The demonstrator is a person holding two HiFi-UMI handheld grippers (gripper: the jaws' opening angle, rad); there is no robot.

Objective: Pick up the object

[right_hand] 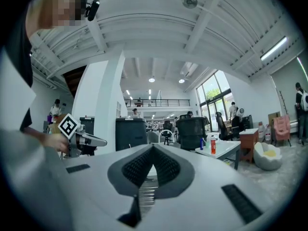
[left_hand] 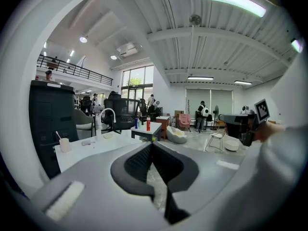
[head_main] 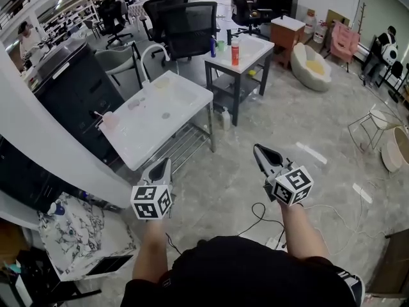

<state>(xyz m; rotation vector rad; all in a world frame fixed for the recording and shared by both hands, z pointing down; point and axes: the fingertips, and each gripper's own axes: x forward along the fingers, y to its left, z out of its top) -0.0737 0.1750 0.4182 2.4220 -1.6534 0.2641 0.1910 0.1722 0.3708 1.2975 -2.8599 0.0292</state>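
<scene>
Both grippers hang over the floor in front of me, held level. My left gripper [head_main: 165, 163] is shut and empty, its tip close to the front edge of a white table [head_main: 185, 117]. My right gripper [head_main: 257, 148] is also shut with nothing in it, out over bare floor. On the white table stand a pink cup [head_main: 108, 119] with a stick in it and a few small flat items. In the left gripper view the jaws [left_hand: 152, 144] meet, with the pink cup [left_hand: 64, 145] off to the left. The right gripper view shows its jaws [right_hand: 153, 146] closed.
A second table [head_main: 252, 53] further back carries a red bottle [head_main: 235, 52], a blue bottle [head_main: 213, 46] and a green cup. Black office chairs [head_main: 185, 27] and a black cabinet [head_main: 77, 85] stand behind. Cables and a power strip [head_main: 271, 242] lie on the floor by my feet.
</scene>
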